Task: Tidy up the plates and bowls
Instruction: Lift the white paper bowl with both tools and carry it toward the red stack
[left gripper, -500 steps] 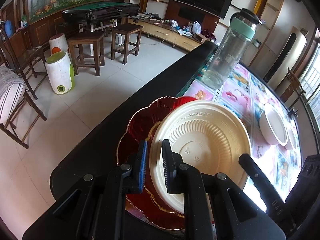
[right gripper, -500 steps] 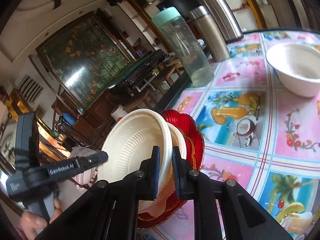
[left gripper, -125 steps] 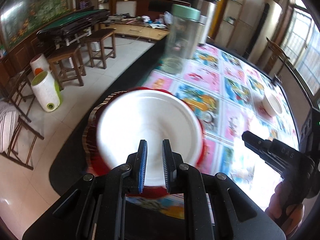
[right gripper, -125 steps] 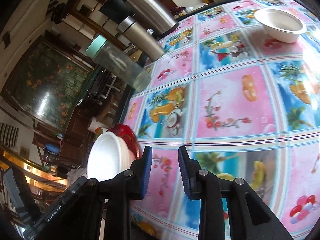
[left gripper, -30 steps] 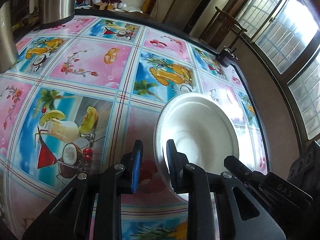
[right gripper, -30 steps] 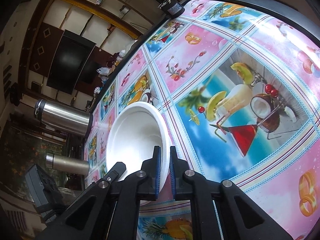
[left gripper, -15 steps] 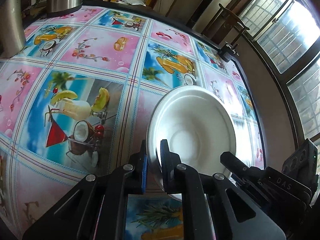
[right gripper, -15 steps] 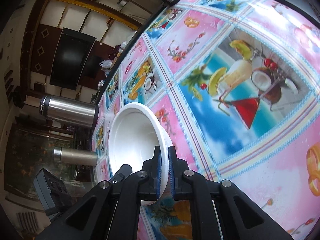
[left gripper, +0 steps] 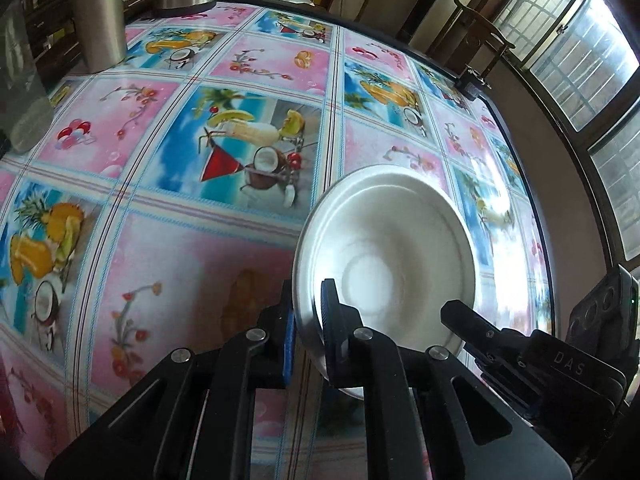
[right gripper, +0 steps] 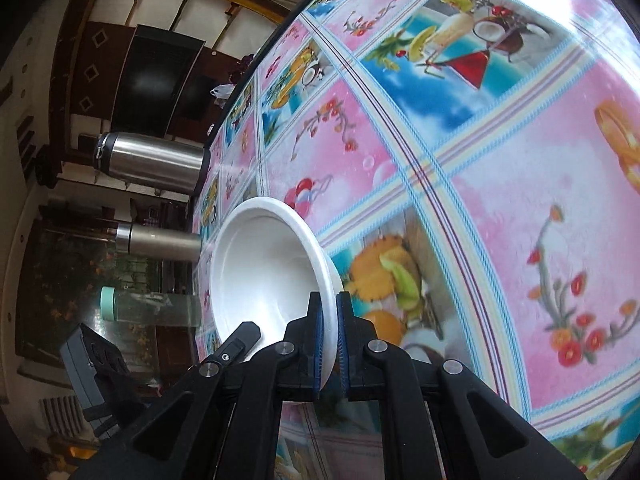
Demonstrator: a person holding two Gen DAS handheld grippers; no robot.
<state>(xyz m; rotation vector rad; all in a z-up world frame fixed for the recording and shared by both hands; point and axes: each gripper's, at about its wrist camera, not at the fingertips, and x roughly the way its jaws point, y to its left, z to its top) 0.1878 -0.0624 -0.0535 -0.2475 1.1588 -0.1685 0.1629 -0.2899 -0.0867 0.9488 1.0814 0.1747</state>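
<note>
A white round foam bowl [left gripper: 394, 256] is held tilted above the table, its hollow facing both cameras, over the table covered with a glossy cloth of pink and blue fruit-and-cocktail squares [left gripper: 192, 264]. Whether any part of the bowl touches the cloth cannot be told. The left gripper [left gripper: 309, 318] has its two blue-padded fingers clamped on the near rim of the bowl, one finger inside and one outside. The right gripper [right gripper: 329, 338] pinches the rim at another spot, its fingers [right gripper: 317, 332] pressed tight against the thin white edge. In the left wrist view the black body of the right gripper sits just beside the bowl at lower right.

At the far edge of the table stand two brushed steel flasks, a wide one [right gripper: 154, 166] and a slimmer one [right gripper: 160, 242], well apart from the bowl. Near them stands a clear water bottle with a mint-green cap [right gripper: 150, 311]. Behind the table hangs a dark flat screen [right gripper: 156, 88] on a wood-panelled wall. Barred windows [left gripper: 568, 44] let in bright light on the other side.
</note>
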